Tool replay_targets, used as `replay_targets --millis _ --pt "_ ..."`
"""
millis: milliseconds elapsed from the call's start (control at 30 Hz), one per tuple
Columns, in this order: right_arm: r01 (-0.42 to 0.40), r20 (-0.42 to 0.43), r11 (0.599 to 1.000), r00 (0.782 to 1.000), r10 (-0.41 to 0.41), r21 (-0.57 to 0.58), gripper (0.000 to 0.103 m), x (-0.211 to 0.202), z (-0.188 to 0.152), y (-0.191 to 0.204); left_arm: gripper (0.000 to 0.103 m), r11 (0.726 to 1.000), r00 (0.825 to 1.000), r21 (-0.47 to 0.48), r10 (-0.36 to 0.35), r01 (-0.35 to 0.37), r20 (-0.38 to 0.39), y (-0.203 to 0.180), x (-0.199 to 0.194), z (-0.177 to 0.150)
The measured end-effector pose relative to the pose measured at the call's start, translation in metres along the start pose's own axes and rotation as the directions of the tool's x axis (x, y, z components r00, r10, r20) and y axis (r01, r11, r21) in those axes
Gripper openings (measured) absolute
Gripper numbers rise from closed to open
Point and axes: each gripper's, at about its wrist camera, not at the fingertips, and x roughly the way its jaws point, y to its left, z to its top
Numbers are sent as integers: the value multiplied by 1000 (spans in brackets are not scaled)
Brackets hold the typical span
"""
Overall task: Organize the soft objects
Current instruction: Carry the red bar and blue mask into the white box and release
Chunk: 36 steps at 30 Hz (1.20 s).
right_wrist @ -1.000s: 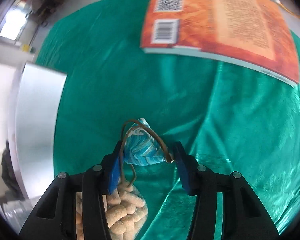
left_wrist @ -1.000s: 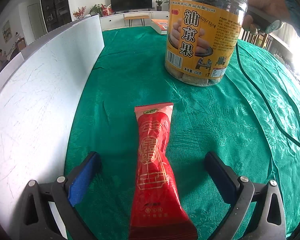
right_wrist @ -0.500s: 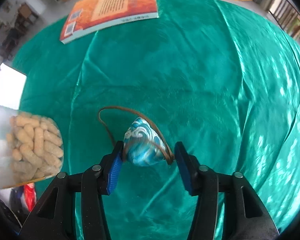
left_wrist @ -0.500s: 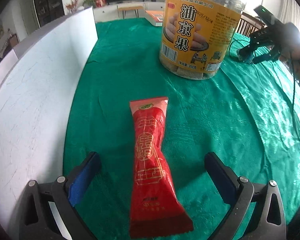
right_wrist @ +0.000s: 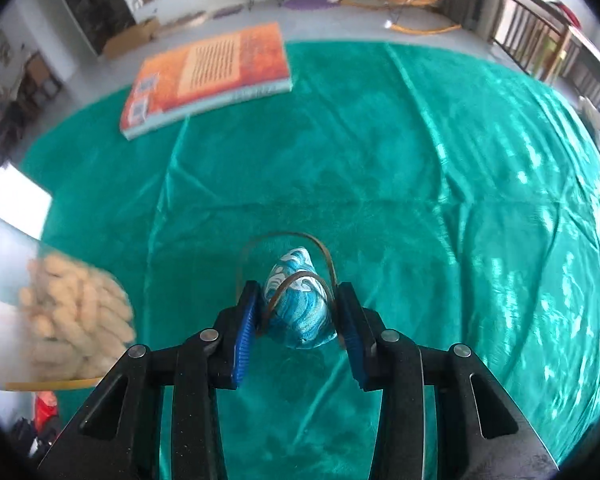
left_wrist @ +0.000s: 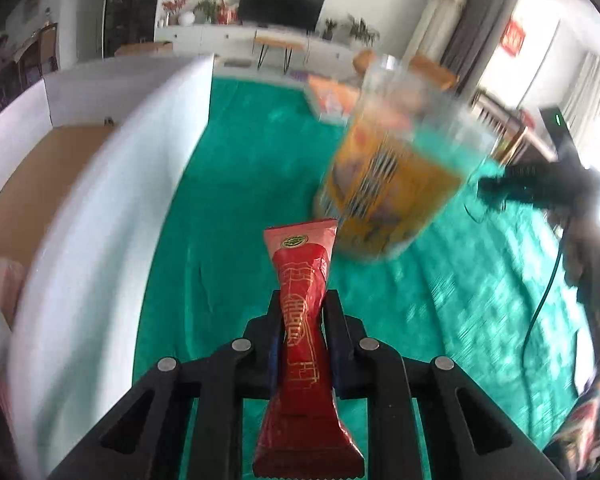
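Note:
In the left wrist view my left gripper [left_wrist: 302,322] is shut on a long red snack packet [left_wrist: 302,312] and holds it lifted above the green tablecloth [left_wrist: 240,208]. In the right wrist view my right gripper [right_wrist: 298,322] is shut on a small blue and white patterned pouch [right_wrist: 300,304] with a brown cord loop, held above the cloth. The right gripper also shows at the right of the left wrist view [left_wrist: 540,184].
A white open box [left_wrist: 100,208] with a brown floor stands to the left. A clear plastic jar with a yellow label [left_wrist: 396,184] stands ahead, and also shows in the right wrist view [right_wrist: 60,312]. An orange book [right_wrist: 208,76] lies at the far side of the cloth.
My left gripper has closed on the red packet and lifted it off the cloth. My right gripper, still holding the pouch, has swung away from the jar.

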Motion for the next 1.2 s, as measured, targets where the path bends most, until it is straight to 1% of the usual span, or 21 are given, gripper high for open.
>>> replay_targets --millis 100,167,200,300,367,433,500,567,633,667,700,733,767,833,867,900,933,1000,1067,1133,1200 --pt "-5 95 1000 995 7 -25 41 -57 7 2 18 995 997 -75 -68 71 42 3 -28 26" --pt "-23 155 999 988 29 -38 41 -97 12 15 18 989 992 -98 -100 107 76 7 -51 43" --pt "-39 180 998 983 47 -51 41 -111 11 30 18 988 989 -98 -105 116 105 11 -67 52" --pt "-95 225 987 967 121 -126 41 -160 11 82 19 993 979 -80 -73 89 191 33 -110 75" --pt "-148 218 969 957 191 -198 41 -182 5 127 19 997 973 -73 -19 37 230 57 -142 83" --pt "-217 189 936 943 275 -277 41 -195 -8 185 19 997 970 -66 53 -38 237 83 -165 83" --pt "-310 133 889 919 371 -338 41 -204 -28 238 19 989 964 -64 144 -132 224 111 -184 78" --pt "-402 53 836 891 452 -375 41 -201 -52 287 20 968 949 -60 250 -243 193 138 -194 71" --pt "-483 -44 783 860 508 -393 45 -193 -78 328 21 944 930 -67 330 -323 164 162 -202 57" --pt "-524 -114 757 844 525 -390 53 -182 -93 348 22 933 922 -76 359 -352 146 173 -204 51" --pt "-567 -196 731 821 536 -379 73 -171 -109 369 23 922 915 -82 385 -378 123 182 -204 44" --pt "-592 -242 715 806 541 -372 79 -161 -123 383 24 913 908 -87 407 -400 99 190 -204 39" --pt "-593 -263 712 805 531 -377 77 -153 -134 394 29 908 905 -90 416 -409 88 196 -203 34" --pt "-571 -283 712 821 496 -408 77 -148 -157 409 59 911 909 -102 408 -400 84 205 -203 21" --pt "-547 -272 721 837 475 -424 77 -148 -166 412 92 915 913 -116 397 -386 94 206 -205 16" --pt "-526 -257 729 851 458 -439 77 -148 -171 413 103 919 916 -125 386 -373 107 205 -206 11" --pt "-509 -244 733 861 447 -452 77 -150 -177 412 103 925 919 -125 374 -360 123 203 -207 8" --pt "-472 -206 745 880 428 -470 77 -155 -187 405 103 933 927 -104 356 -344 122 195 -205 2" --pt "-429 -161 763 900 405 -483 77 -160 -193 398 103 945 937 -95 324 -313 132 187 -205 -3" --pt "-393 -127 779 915 382 -489 77 -164 -202 391 103 948 940 -89 316 -307 131 173 -207 0" --pt "-369 -111 789 925 364 -492 77 -165 -202 379 103 947 939 -82 320 -312 123 169 -214 0"
